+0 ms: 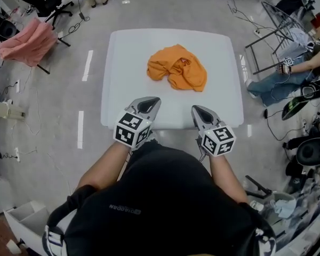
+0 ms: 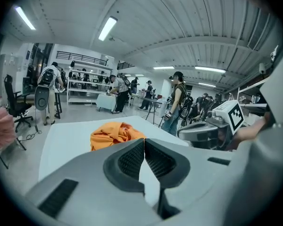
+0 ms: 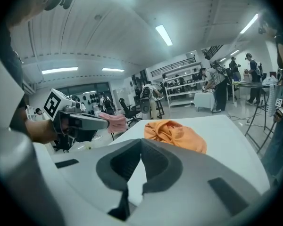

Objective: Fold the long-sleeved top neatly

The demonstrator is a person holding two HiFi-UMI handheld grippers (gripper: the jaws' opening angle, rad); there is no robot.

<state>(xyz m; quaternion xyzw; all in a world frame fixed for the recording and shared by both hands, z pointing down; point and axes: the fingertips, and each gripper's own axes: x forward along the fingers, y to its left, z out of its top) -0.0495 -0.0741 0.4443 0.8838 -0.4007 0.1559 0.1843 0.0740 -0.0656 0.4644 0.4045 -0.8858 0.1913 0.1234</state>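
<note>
"Judging by that heap, has any folding begun?"

"None that I can see. The long-sleeved top [image 1: 177, 67] lies crumpled in an orange mound on the white tabletop [image 1: 122, 89], a little beyond the middle. No sleeve is laid out and no hem is straight. I'd say spreading it flat, folding the sleeves in and folding the body all lie ahead."

"And the grippers?"

"The left gripper [image 1: 151, 102] and the right gripper [image 1: 196, 110] sit side by side over the near edge of the tabletop, close in front of the person's body. Each is aimed ahead at the top and tipped slightly downward. Both are well short of the cloth."

"Holding anything?"

"No. In each gripper view the jaws are pressed together with nothing between them, and the top shows beyond the tips, untouched."

"So what comes first?"

"Probably reaching forward, parting the jaws and picking out an edge or a shoulder to pull the heap open."
</note>
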